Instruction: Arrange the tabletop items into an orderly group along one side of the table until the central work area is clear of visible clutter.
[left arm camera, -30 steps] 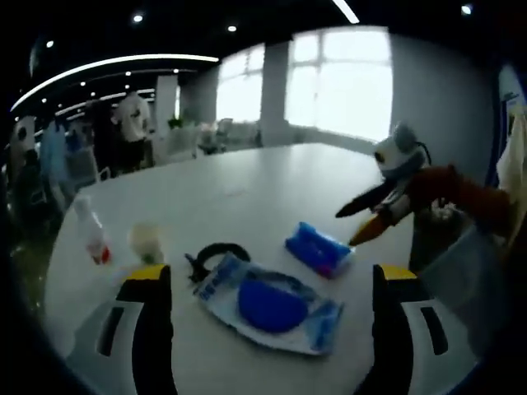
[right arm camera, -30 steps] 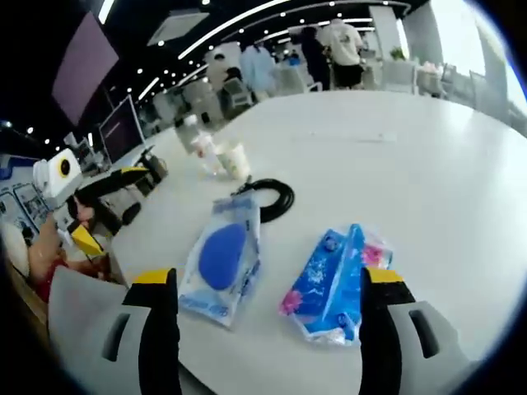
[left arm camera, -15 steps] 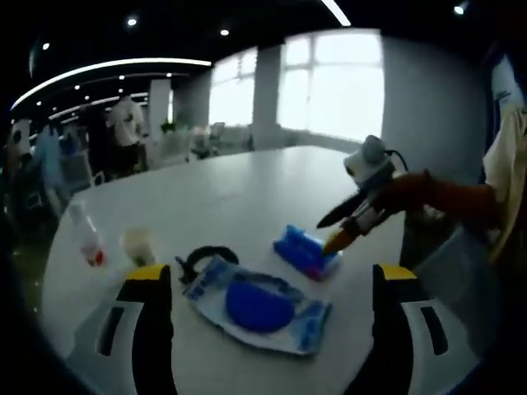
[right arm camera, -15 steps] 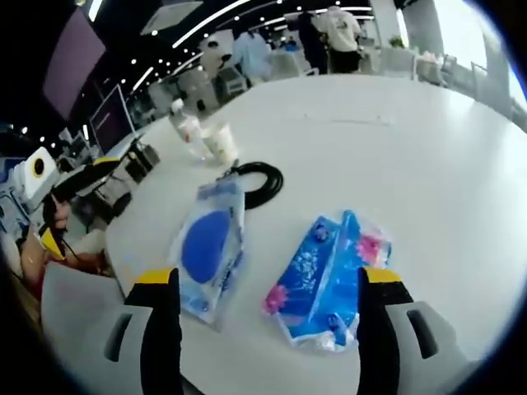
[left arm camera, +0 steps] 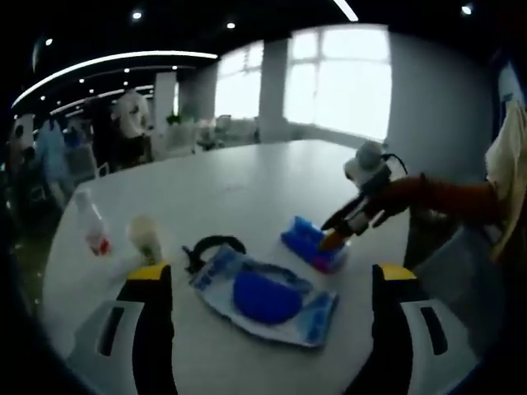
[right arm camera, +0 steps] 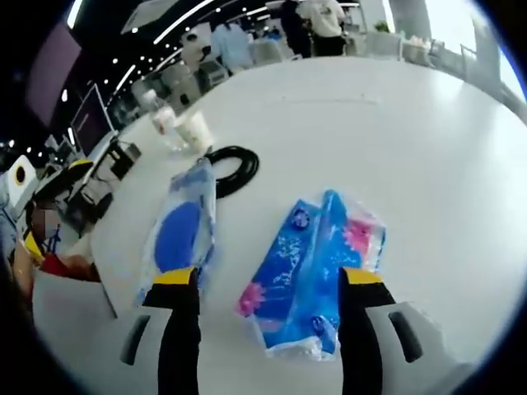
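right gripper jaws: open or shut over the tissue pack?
Open. In the right gripper view the right gripper has its jaws spread wide, one on each side of the blue tissue pack, which lies flat on the white table.

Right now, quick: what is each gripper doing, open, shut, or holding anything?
Left gripper: open, holding nothing, jaws either side of the blue pouch.
Right gripper: open, jaws straddling the tissue pack, not clamped on it.
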The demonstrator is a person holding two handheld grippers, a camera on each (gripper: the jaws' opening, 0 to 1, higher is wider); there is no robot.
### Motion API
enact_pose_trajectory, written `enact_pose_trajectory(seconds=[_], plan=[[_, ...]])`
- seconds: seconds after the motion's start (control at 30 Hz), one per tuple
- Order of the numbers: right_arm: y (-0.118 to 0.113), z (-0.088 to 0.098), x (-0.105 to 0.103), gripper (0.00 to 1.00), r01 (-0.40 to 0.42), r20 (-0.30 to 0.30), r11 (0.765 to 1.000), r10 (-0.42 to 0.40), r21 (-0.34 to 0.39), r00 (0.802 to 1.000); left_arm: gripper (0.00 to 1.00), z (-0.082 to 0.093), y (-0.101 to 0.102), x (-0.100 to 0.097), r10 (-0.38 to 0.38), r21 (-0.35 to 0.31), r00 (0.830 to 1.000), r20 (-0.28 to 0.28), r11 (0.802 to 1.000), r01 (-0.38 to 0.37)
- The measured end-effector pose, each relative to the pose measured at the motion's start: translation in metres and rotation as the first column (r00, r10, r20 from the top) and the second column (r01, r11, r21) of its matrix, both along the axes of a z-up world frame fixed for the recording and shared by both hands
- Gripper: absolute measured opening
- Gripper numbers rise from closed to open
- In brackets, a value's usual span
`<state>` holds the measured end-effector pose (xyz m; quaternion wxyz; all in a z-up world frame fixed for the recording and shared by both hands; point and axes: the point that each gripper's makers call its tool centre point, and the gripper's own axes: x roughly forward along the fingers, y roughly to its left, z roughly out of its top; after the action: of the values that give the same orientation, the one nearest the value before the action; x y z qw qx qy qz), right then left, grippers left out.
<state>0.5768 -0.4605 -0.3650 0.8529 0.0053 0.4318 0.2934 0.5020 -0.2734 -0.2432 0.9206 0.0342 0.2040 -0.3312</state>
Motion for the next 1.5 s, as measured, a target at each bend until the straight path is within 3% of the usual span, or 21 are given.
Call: enact_pose_trajectory(seconds=[0.1, 0.47, 0.6, 0.67, 0.7, 0.87, 0.97, 1.17, 1.5], plan=[[-0.003, 0.000, 0.003, 0.52, 0.021, 0.005, 1.000, -0.021, -0.002, 1.000, 0.98, -0.001, 0.002, 0.002, 0.014, 0.001, 1.000, -0.001, 1.000, -0.014], [-0.023, -0.011, 0.013, 0.16, 0.042, 0.047, 0.989, -0.036, -0.140, 0.998, 0.96, -0.009, -0.003, -0.005, -0.035, 0.037, 0.999, -0.011, 0.999, 0.035], [-0.023, -0.012, 0.012, 0.11, 0.029, 0.037, 0.989, -0.024, -0.146, 0.999, 0.92, -0.001, -0.008, -0.004, -0.040, -0.027, 0.999, 0.007, 0.999, 0.041], [-0.026, -0.013, 0.010, 0.02, 0.022, 0.027, 0.987, -0.018, -0.161, 0.999, 0.92, 0.002, -0.008, -0.003, -0.040, -0.032, 0.999, 0.017, 0.999, 0.040], [-0.030, -0.013, 0.011, 0.02, 0.029, 0.027, 0.983, -0.024, -0.182, 0.999, 0.92, 0.002, -0.008, -0.003, -0.043, -0.026, 0.999, 0.021, 0.999, 0.044], [-0.024, -0.012, 0.007, 0.01, 0.002, 0.014, 0.988, 0.000, -0.152, 1.000, 0.87, 0.008, -0.004, 0.001, -0.022, -0.033, 0.999, 0.044, 0.999, 0.024], [-0.020, -0.005, 0.003, 0.01, -0.038, 0.042, 0.986, 0.046, -0.164, 0.998, 0.87, 0.013, 0.000, 0.003, -0.002, -0.055, 0.998, 0.059, 0.998, 0.005], [-0.005, 0.013, -0.005, 0.01, -0.090, 0.064, 0.988, 0.099, -0.128, 0.993, 0.84, 0.011, 0.001, 0.001, -0.005, -0.030, 0.998, 0.060, 1.000, 0.007], [0.035, 0.046, -0.031, 0.01, -0.250, 0.107, 0.967, 0.253, -0.049, 0.961, 0.84, 0.010, -0.004, -0.002, -0.028, -0.004, 0.998, 0.058, 1.000, 0.028]])
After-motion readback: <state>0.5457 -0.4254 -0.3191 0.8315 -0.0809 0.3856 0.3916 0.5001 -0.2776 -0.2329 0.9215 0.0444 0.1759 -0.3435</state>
